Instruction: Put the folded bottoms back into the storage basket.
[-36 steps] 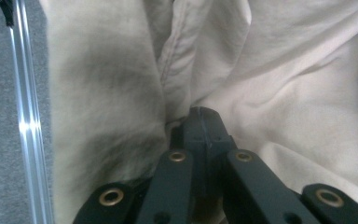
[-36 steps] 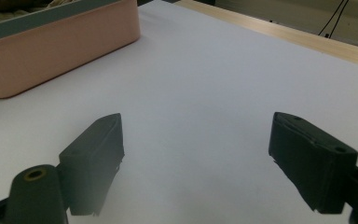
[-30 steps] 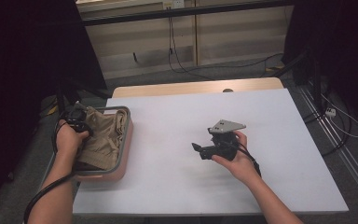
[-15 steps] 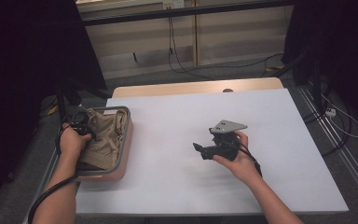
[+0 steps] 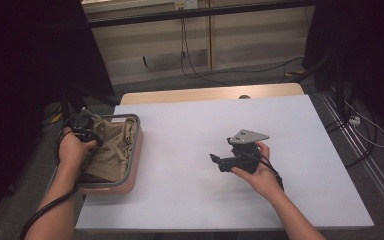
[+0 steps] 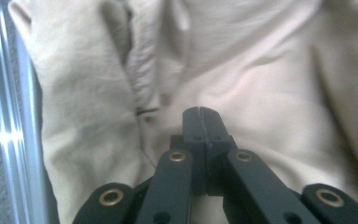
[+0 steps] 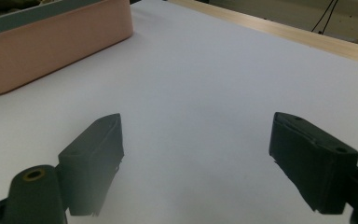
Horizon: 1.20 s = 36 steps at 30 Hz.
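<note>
The tan cloth [image 5: 111, 148] lies bunched inside the pink bin [image 5: 134, 165], its folds heaped against the walls, so the stowing looks largely done; whether any tucking or flattening is left is hard to judge, though the folds are uneven and one edge rides up near the rim. In the left gripper view the cloth [image 6: 242, 70] spreads just beyond the tips, and the bin's metal rim [image 6: 9, 135] runs along the left side. The left gripper [image 5: 83, 123] hangs over the far left corner of the bin with its jaws pressed fully together and nothing visibly pinched between them; the fabric lies under and ahead of the tips.

The right gripper [image 5: 219, 161] rests well apart on the white table [image 5: 190, 125], jaws spread wide and empty, pointing toward the bin [image 7: 51, 42], which stands ahead and to its left. Bare tabletop lies between it and the bin, with nothing in the way. Cables [image 5: 195, 55] lie on the floor beyond the table's wooden far edge [image 5: 210, 93].
</note>
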Motion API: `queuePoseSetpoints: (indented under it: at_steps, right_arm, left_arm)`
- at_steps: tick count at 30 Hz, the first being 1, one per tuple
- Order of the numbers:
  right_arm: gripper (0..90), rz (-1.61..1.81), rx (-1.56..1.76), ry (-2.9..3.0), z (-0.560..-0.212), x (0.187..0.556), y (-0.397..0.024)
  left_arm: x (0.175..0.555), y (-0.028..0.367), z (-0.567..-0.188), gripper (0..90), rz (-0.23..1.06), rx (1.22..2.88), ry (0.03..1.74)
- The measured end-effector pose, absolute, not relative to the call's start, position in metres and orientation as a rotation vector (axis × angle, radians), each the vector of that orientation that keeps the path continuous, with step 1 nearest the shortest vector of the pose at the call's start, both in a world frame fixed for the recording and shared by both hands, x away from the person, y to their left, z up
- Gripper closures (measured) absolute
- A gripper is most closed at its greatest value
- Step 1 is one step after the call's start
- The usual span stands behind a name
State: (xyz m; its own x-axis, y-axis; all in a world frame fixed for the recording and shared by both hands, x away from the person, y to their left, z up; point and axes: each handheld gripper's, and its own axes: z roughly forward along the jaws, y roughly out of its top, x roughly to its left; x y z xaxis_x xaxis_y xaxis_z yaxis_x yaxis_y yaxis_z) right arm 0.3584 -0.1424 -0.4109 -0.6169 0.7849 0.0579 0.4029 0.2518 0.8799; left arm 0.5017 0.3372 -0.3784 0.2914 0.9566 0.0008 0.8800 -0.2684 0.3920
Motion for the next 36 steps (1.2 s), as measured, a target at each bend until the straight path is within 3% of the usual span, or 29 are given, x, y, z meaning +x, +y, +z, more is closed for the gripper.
queuePoseSetpoints:
  at_steps: [6, 13, 31, 36]
  right_arm:
    - [17.2, 1.331, 1.083, 2.127, -0.409, 0.357, -0.144]
    - [17.2, 1.342, 1.093, 2.116, -0.407, 0.356, -0.146]
    - [16.6, 1.343, 1.072, 2.129, -0.408, 0.355, -0.143]
    - [16.6, 1.338, 1.086, 2.119, -0.408, 0.354, -0.151]
  left_arm:
    - [0.489, 0.329, -0.375, 90.0, 0.290, 2.290, 1.619]
    - [0.479, 0.322, -0.403, 90.0, 0.211, 2.349, 1.632]
    - [0.470, 0.324, -0.411, 90.0, 0.193, 2.319, 1.604]
    - [0.471, 0.322, -0.397, 76.5, 0.222, 2.315, 1.577]
